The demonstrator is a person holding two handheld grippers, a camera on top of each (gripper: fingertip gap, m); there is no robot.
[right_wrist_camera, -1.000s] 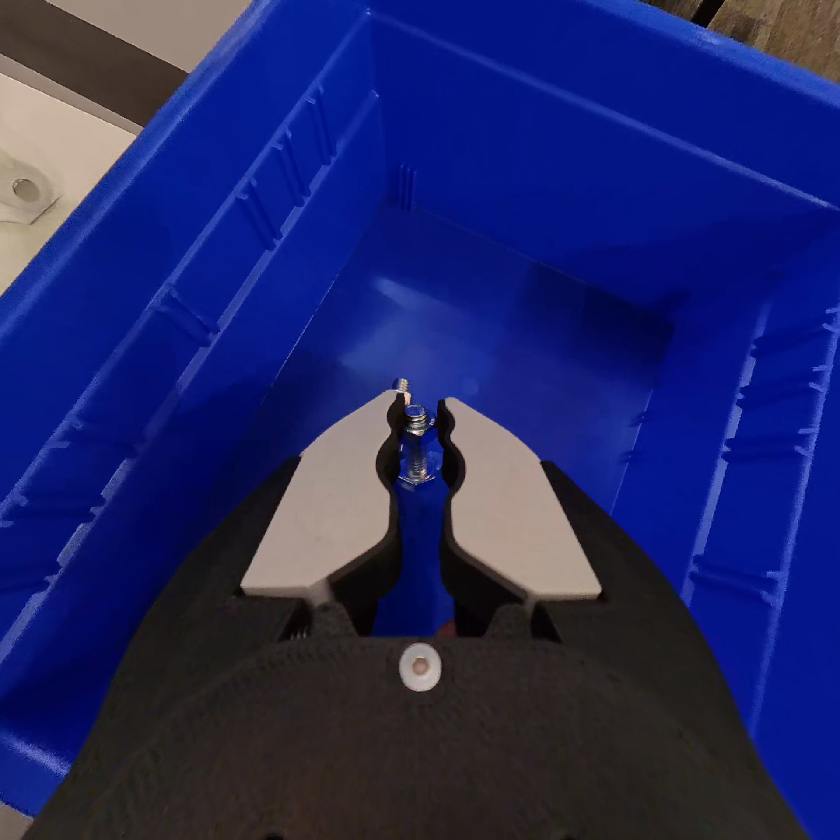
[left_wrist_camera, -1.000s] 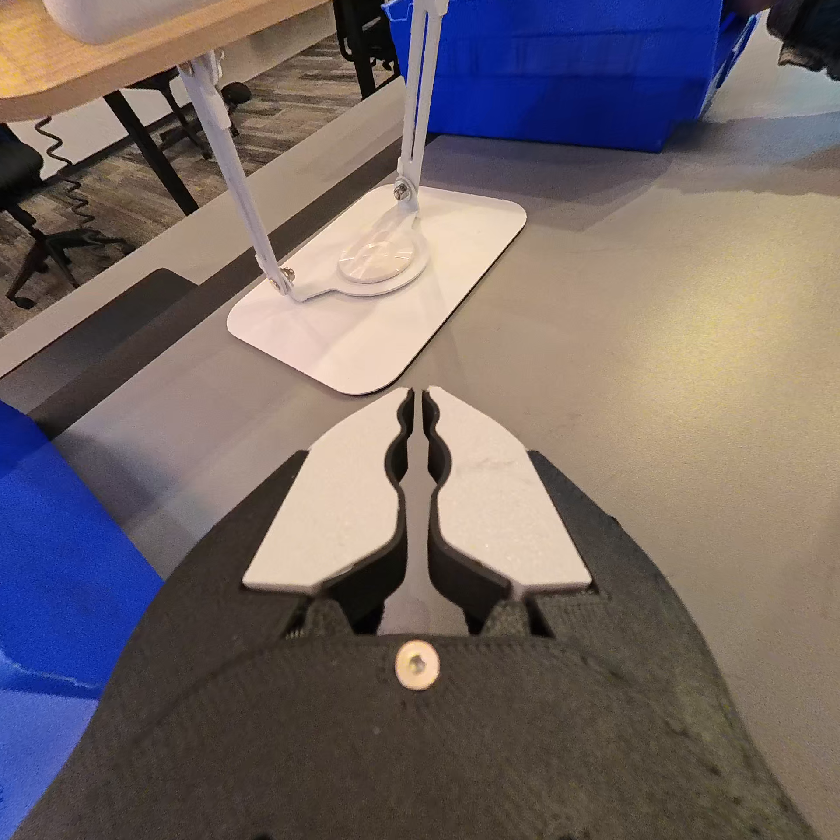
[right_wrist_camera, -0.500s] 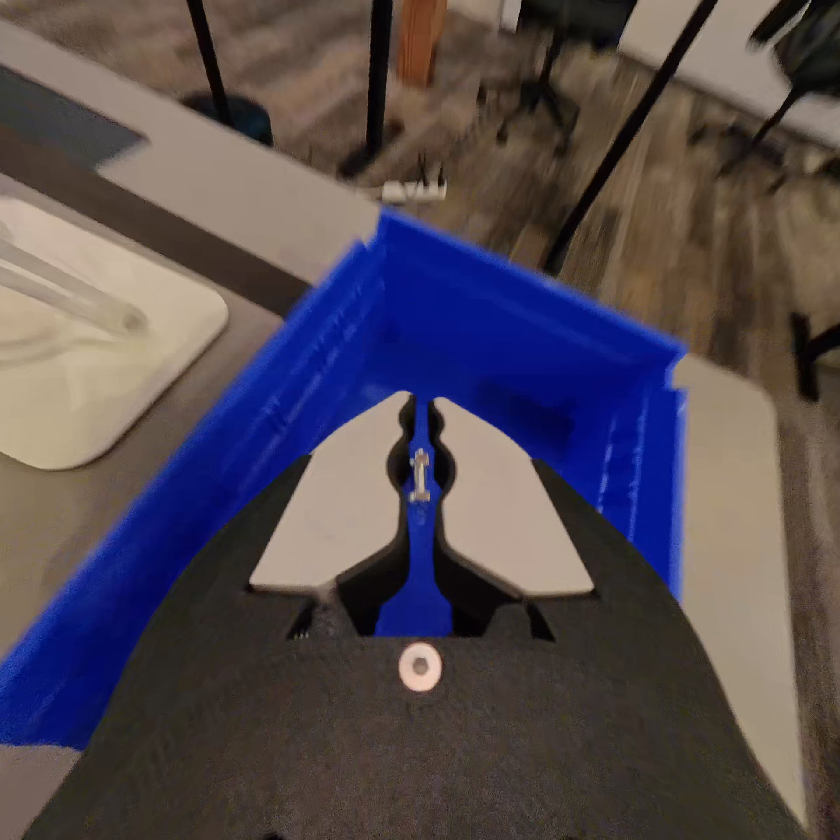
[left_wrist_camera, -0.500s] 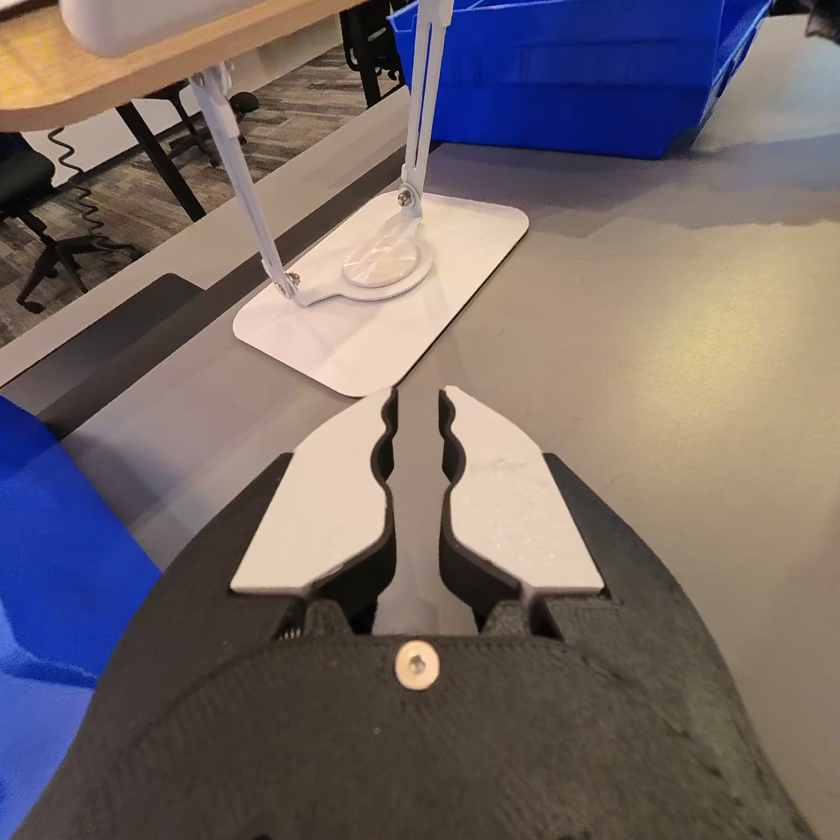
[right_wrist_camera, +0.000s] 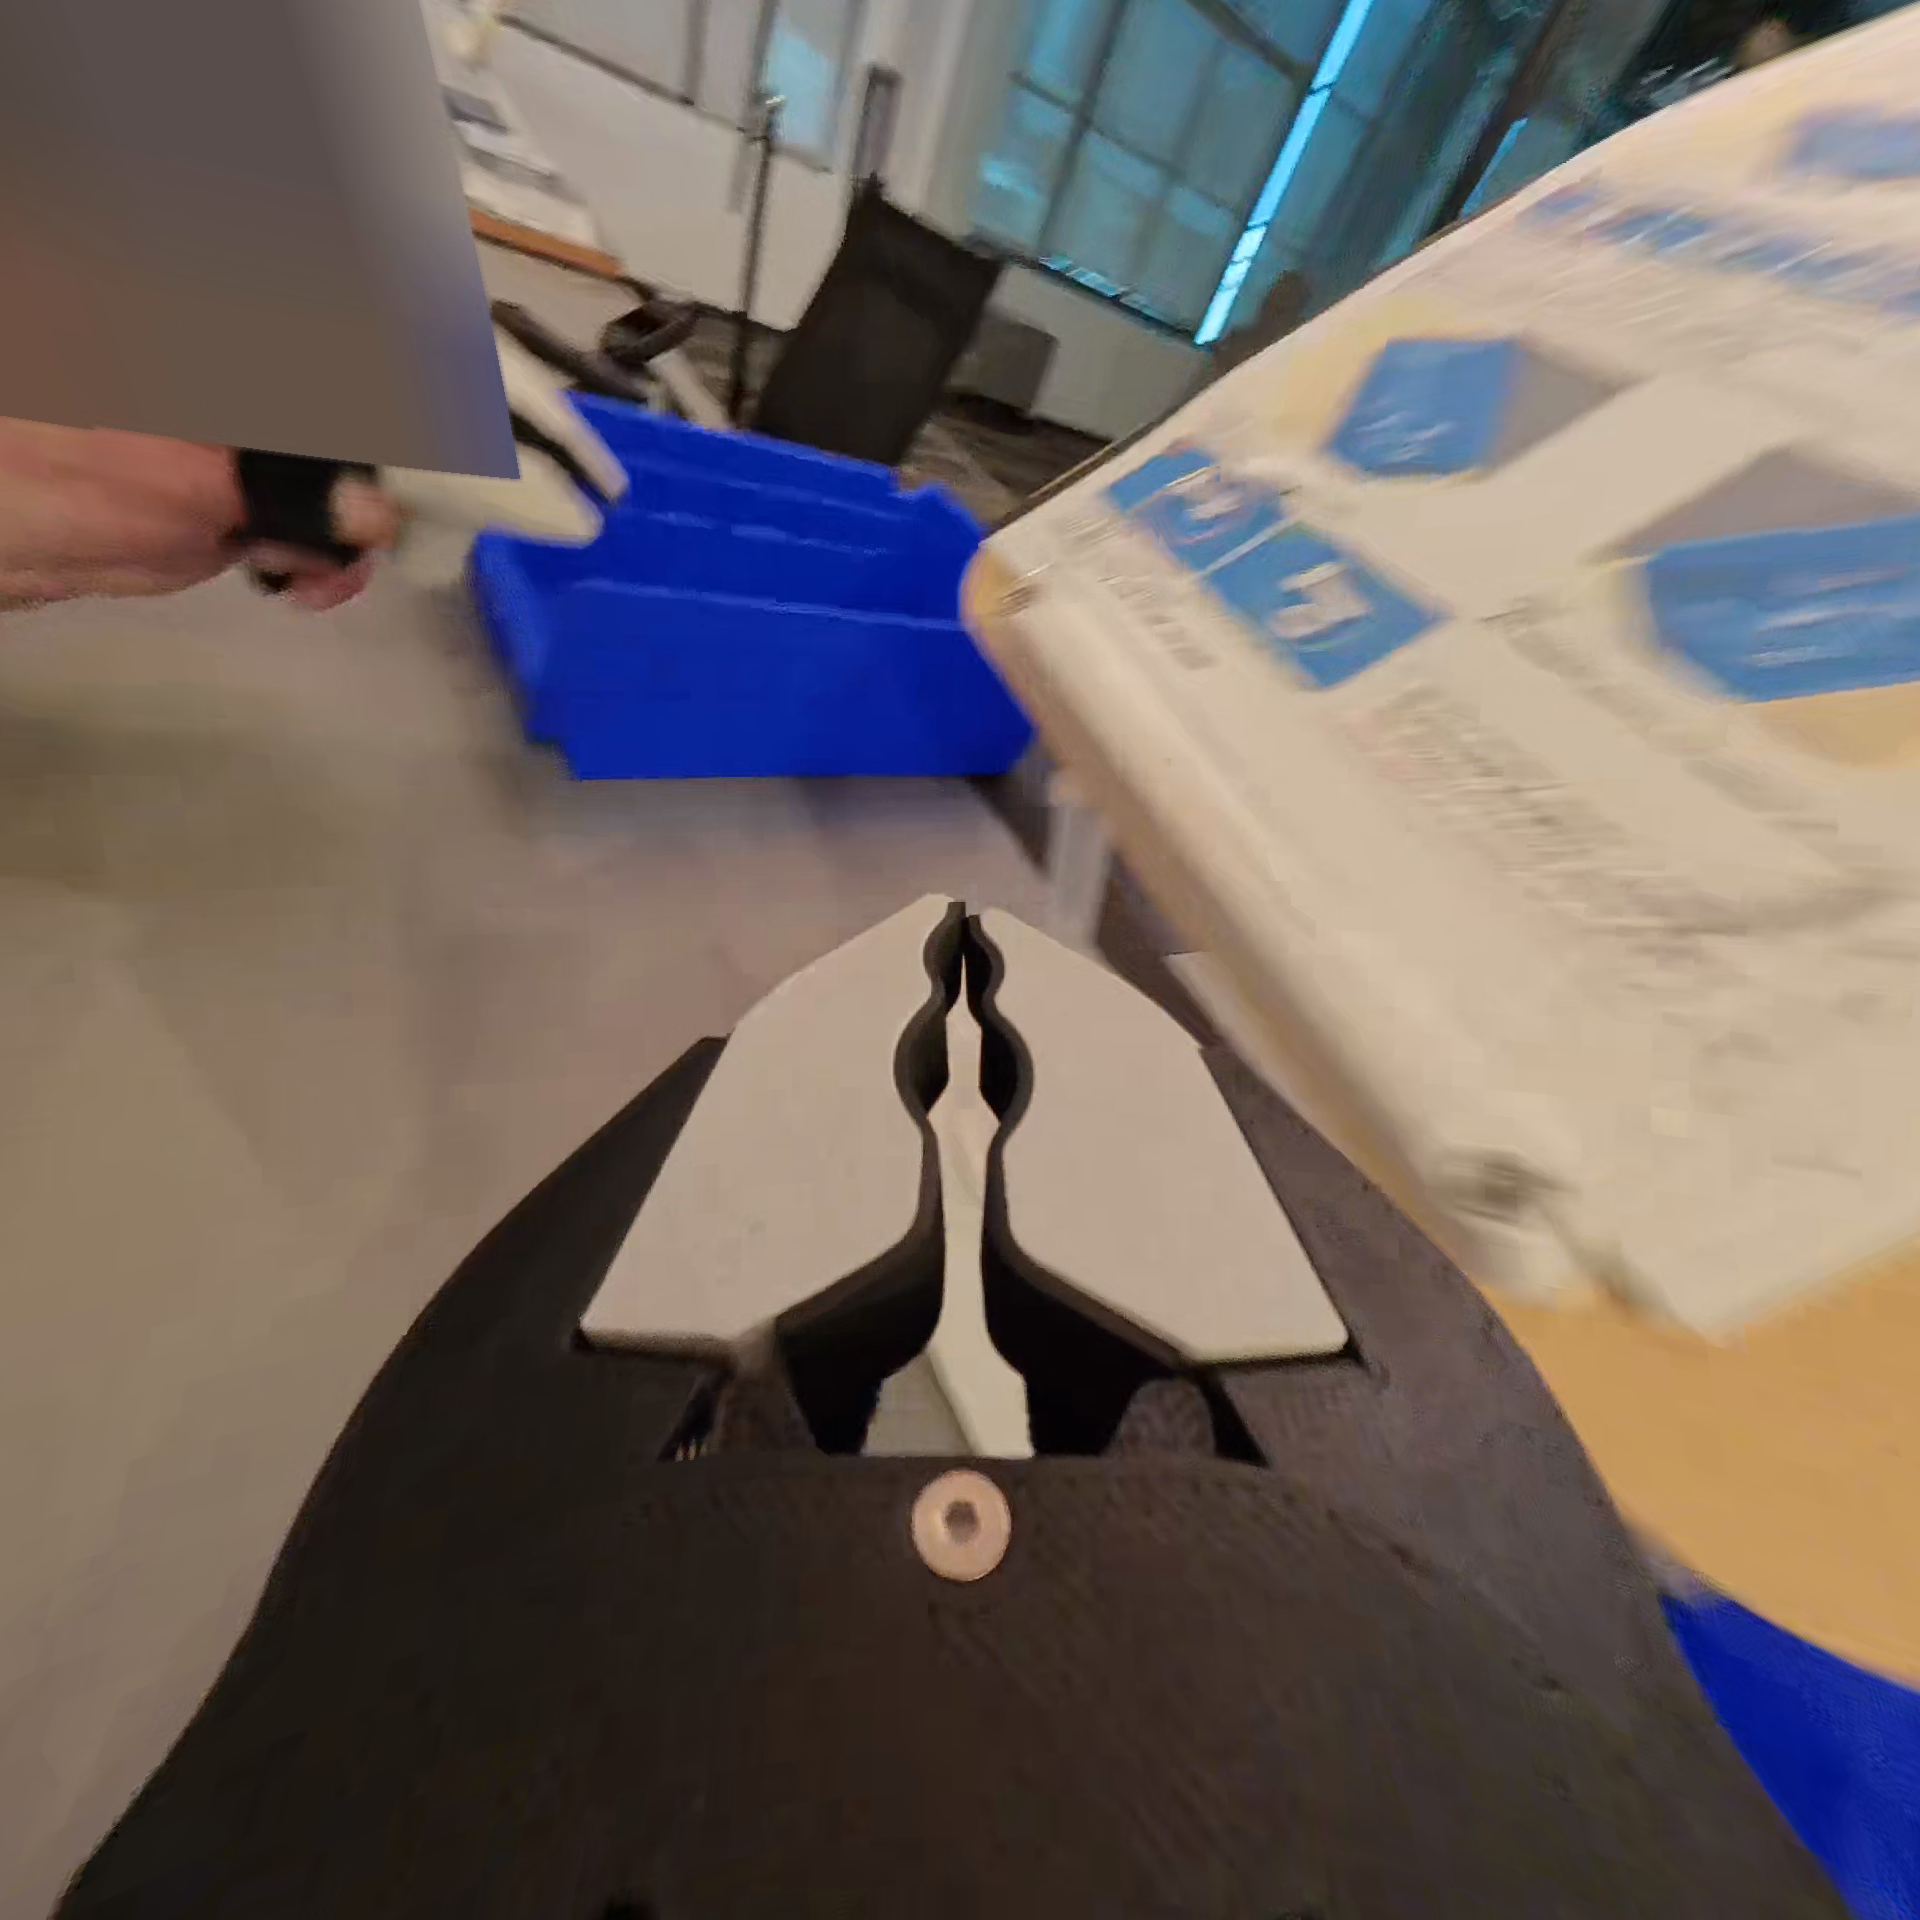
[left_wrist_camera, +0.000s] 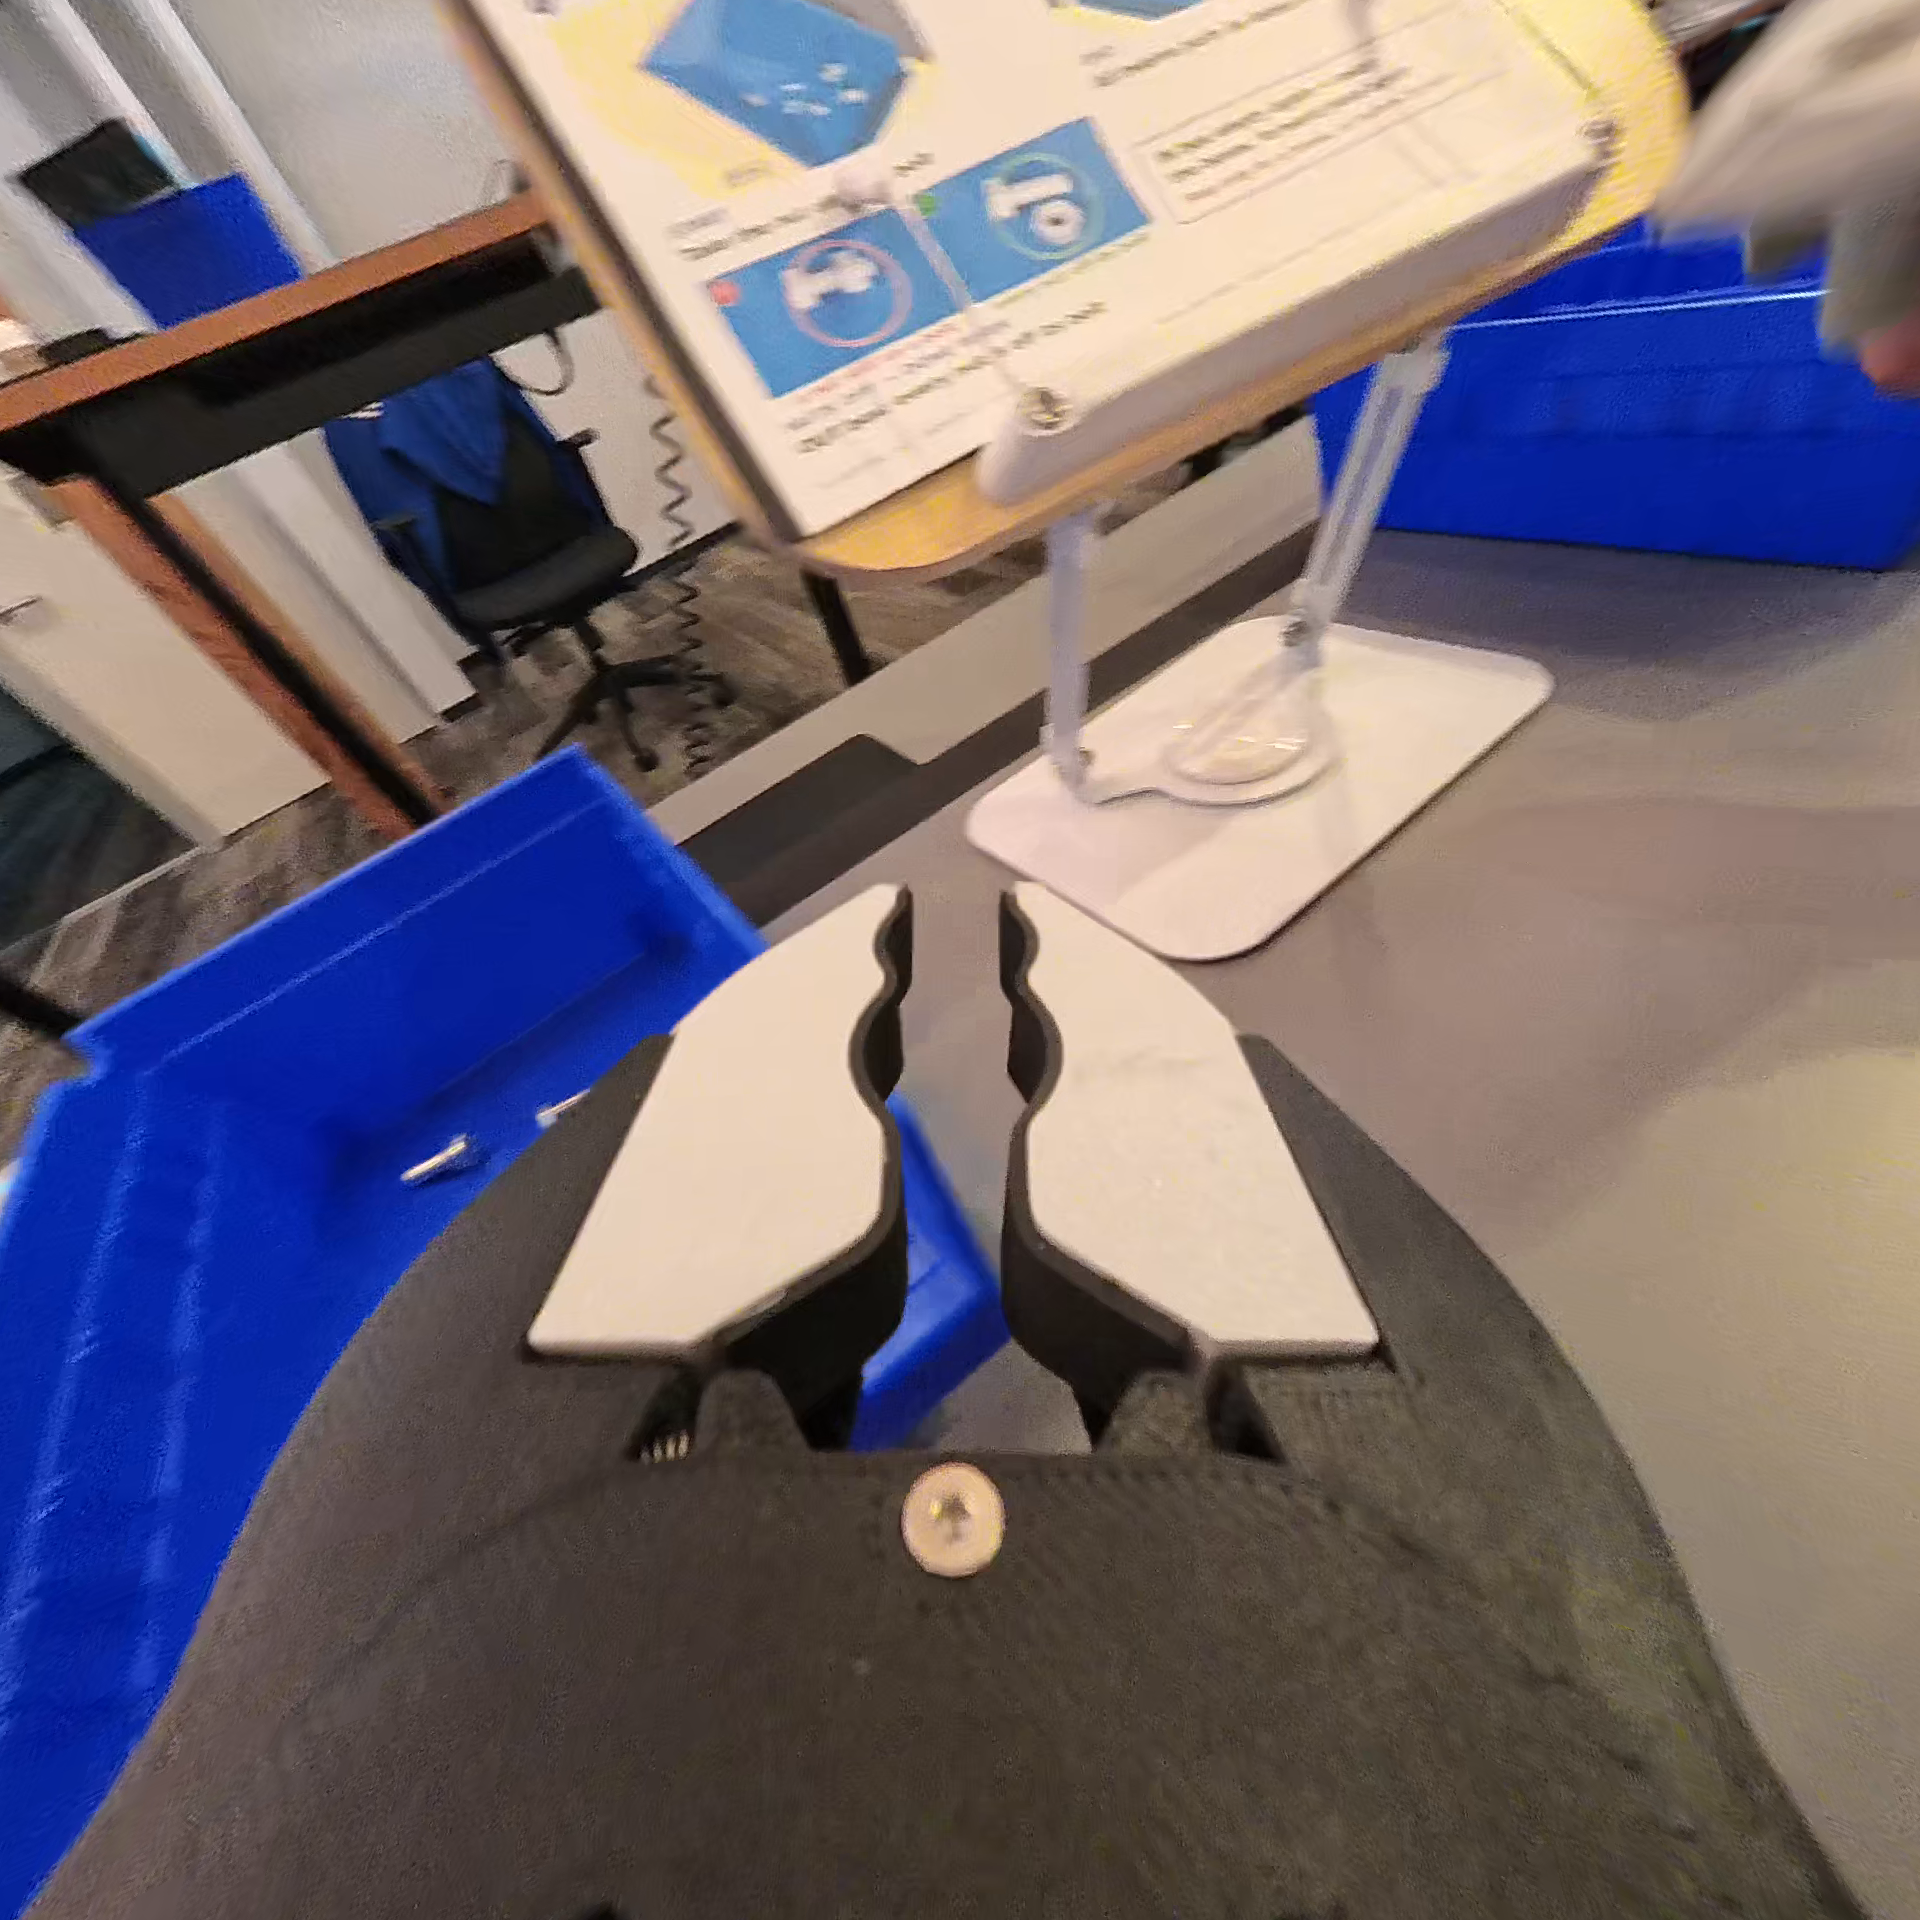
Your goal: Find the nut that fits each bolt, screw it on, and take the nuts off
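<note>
1. The left gripper [left_wrist_camera: 954, 925] is in the lower centre of its frame. Its two fingers stand apart with a clear gap, and through the gap only the grey table [left_wrist_camera: 1558, 1039] shows; nothing is between them.
2. To the left of this gripper, in the lower left of the frame, is a blue bin [left_wrist_camera: 312, 1039]. Its near corner goes under the left finger.
3. Inside this bin lie small metal pieces, bolts or nuts [left_wrist_camera: 436, 1161]. They are blurred, so I cannot tell which. They are left of the fingers and near them, but not touching.
4. Ahead of the left fingertips, in the centre right, stands a white stand base [left_wrist_camera: 1299, 831]. It carries an instruction board [left_wrist_camera: 1039, 208] at the top of the frame.
5. The right gripper [right_wrist_camera: 961, 914] is in the lower centre of its frame. Its fingertips are pressed together and pinch nothing.
6. Beyond it, in the upper centre, is another blue bin [right_wrist_camera: 748, 675], well apart from the fingertips.
7. At the left edge of that frame a hand [right_wrist_camera: 156, 520] holds the other gripper over this bin's corner.
</note>
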